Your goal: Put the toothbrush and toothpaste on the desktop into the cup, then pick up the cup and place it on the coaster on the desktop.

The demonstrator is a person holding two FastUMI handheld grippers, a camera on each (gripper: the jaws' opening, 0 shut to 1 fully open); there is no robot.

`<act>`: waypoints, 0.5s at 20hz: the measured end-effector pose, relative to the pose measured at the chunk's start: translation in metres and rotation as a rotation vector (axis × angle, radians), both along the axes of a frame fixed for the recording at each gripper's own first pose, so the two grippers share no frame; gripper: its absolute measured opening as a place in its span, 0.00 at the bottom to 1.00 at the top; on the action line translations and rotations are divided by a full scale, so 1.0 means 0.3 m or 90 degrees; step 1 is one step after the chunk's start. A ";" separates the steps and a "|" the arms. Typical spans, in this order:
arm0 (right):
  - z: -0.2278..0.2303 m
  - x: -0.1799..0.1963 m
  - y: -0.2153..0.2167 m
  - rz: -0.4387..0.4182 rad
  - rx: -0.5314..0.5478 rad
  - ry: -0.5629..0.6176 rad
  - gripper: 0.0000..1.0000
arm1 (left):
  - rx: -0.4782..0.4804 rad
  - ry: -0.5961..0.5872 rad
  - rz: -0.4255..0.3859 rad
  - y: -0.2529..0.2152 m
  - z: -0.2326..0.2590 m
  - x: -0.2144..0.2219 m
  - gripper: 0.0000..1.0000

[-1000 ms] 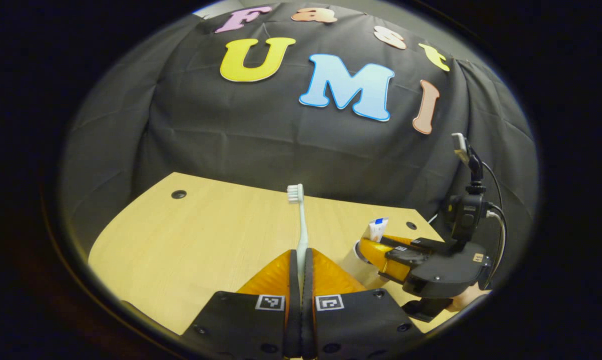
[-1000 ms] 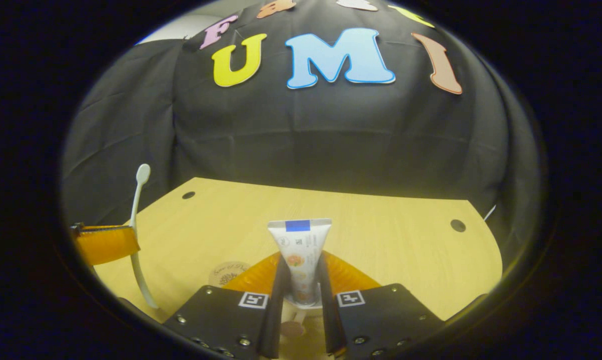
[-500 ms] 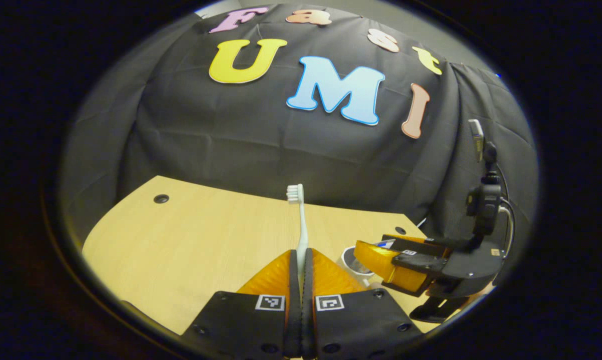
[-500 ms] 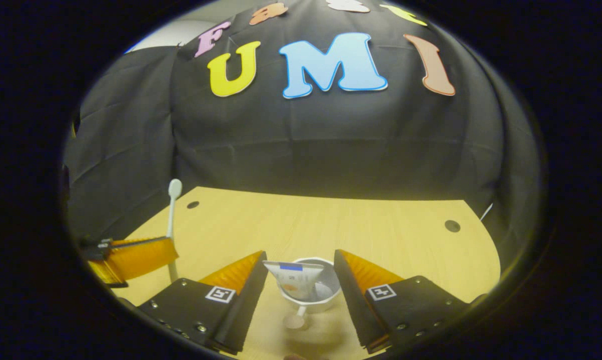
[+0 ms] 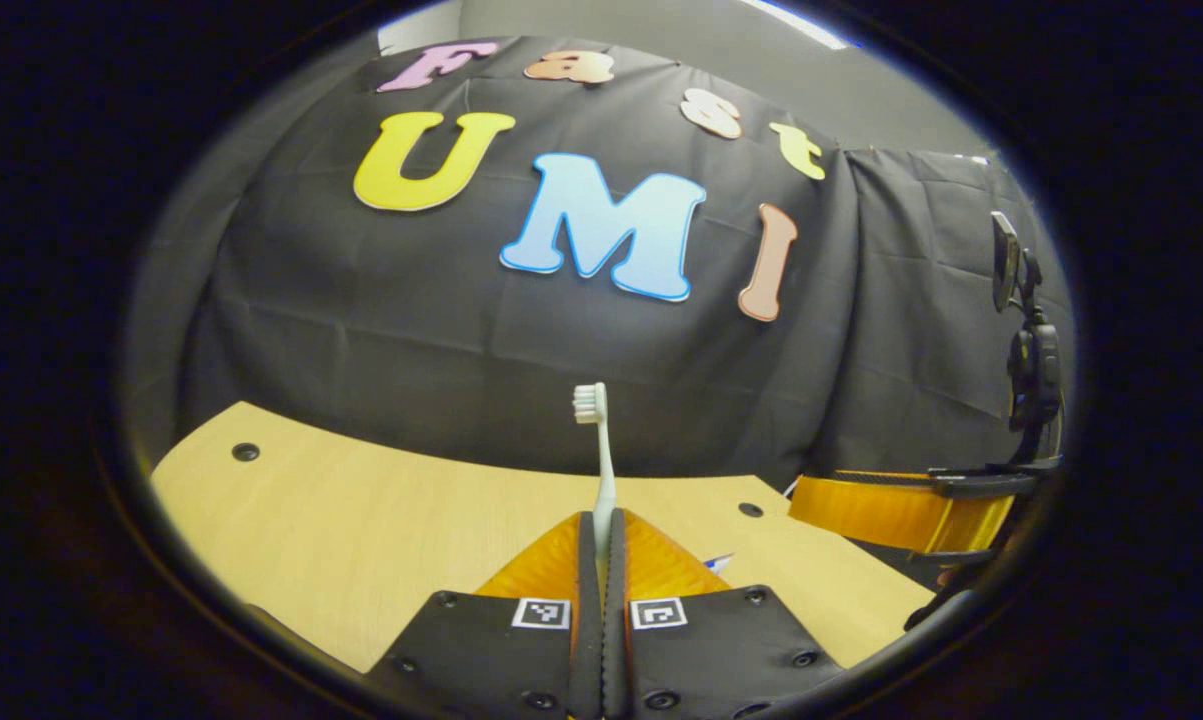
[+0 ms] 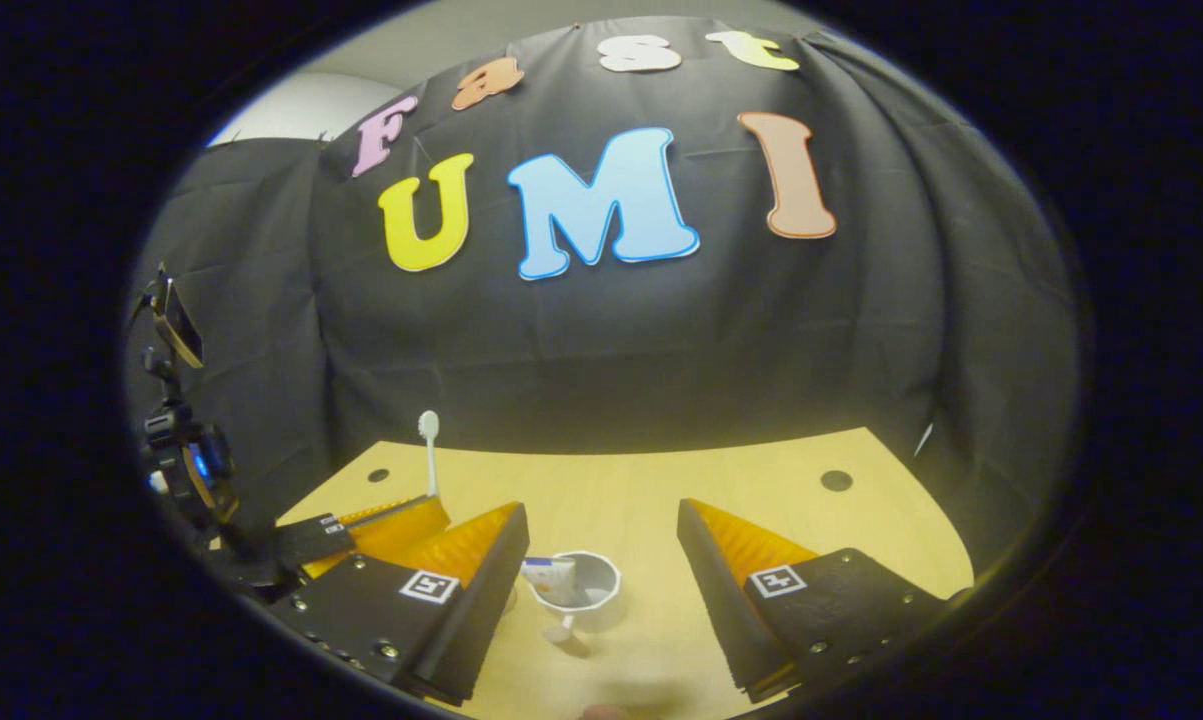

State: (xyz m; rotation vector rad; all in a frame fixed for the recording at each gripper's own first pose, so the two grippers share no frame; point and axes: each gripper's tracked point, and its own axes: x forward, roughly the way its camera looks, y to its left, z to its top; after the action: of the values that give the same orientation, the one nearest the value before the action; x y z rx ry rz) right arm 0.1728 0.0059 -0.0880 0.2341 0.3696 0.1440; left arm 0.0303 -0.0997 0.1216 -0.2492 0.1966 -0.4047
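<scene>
One toothbrush [image 5: 601,470] is standing upright, pinched in the left claw [image 5: 601,560], bristles up above the table [image 5: 361,520]. One cup [image 6: 579,582] is sitting on the table between the right claw's [image 6: 601,590] widely spread fingers, holding one toothpaste tube [image 6: 551,578], which seems to be leaning against its rim.

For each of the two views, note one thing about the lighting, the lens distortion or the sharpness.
Left gripper view: the desktop edge bows with fisheye distortion; the toothbrush in the left hand-held gripper is sharp. Right gripper view: the light is dim and yellowish, darkening toward the rim; the cup casts a soft shadow, and the toothpaste in it looks small and blurred.
</scene>
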 end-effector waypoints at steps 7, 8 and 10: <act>-0.043 -0.148 -0.090 -0.041 -0.002 0.059 0.90 | -0.068 -0.073 -0.021 -0.076 0.061 0.103 0.08; -0.062 -0.168 -0.098 -0.046 -0.003 0.069 0.90 | -0.074 -0.080 -0.018 -0.075 0.064 0.120 0.08; -0.089 -0.195 -0.111 -0.051 -0.004 0.084 0.92 | -0.079 -0.084 -0.019 -0.093 0.046 0.147 0.08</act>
State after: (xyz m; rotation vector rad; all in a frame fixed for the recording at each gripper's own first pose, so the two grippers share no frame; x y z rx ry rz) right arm 0.1142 -0.0275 -0.1148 0.2531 0.4906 0.0494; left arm 0.0743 -0.1276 0.1354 -0.3401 0.0455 -0.4625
